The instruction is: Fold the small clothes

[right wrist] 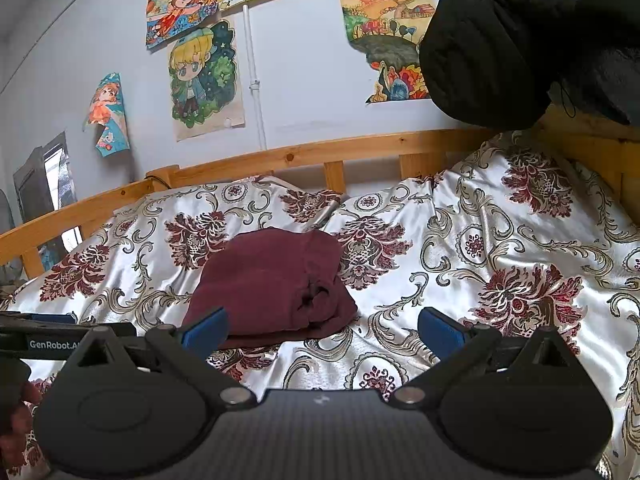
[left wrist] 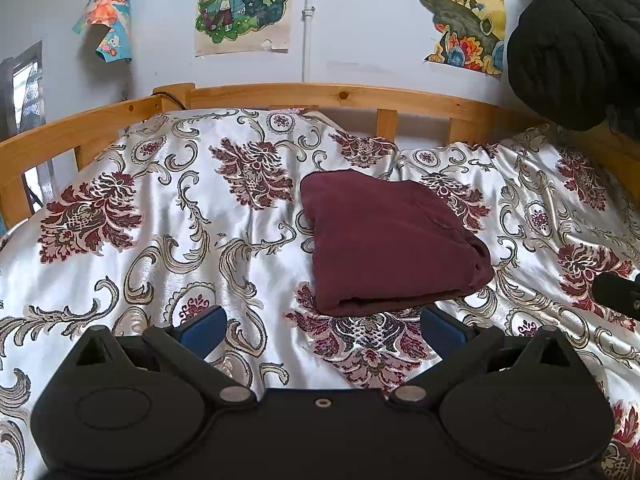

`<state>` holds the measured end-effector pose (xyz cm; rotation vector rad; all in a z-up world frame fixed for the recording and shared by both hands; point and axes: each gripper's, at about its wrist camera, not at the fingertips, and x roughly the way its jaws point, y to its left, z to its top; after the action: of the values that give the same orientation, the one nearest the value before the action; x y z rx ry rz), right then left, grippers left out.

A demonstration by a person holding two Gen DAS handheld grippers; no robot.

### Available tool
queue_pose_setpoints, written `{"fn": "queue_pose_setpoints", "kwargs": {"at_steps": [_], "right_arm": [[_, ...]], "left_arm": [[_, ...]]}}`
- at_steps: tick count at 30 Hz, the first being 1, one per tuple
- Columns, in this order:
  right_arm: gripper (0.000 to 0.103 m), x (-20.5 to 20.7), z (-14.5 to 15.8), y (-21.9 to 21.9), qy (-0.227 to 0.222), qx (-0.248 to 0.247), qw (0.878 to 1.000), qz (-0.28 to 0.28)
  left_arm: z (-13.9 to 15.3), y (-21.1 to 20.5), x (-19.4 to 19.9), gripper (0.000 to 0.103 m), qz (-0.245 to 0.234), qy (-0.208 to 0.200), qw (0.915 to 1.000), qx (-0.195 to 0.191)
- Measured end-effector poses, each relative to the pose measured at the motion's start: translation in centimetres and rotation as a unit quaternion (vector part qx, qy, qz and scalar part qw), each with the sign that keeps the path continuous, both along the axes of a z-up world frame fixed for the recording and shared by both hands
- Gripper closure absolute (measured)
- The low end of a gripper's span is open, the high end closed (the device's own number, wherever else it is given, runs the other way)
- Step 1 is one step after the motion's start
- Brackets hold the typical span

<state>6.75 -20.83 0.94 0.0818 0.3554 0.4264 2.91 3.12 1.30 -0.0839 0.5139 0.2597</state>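
Note:
A dark maroon garment lies folded into a compact block on the floral bedspread. It also shows in the right wrist view, left of centre. My left gripper is open and empty, just in front of the garment's near edge. My right gripper is open and empty, to the right of the garment's near corner; its left blue pad overlaps that edge in view. The left gripper's body shows at the left edge of the right wrist view.
A wooden bed rail runs along the far side and left. A black quilted jacket hangs at the upper right, also in the right wrist view. Drawings are taped on the wall.

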Motion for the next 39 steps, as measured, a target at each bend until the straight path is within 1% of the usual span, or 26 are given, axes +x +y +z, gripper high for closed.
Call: {"fn": "queue_pose_setpoints", "kwargs": {"at_steps": [39], "right_arm": [[0.0,-0.07,-0.21,0.06,0.002,0.001,1.0,0.001]], "left_arm": [[-0.23,-0.3,-0.07,0.001,-0.003,0.004,1.0,0.003]]}}
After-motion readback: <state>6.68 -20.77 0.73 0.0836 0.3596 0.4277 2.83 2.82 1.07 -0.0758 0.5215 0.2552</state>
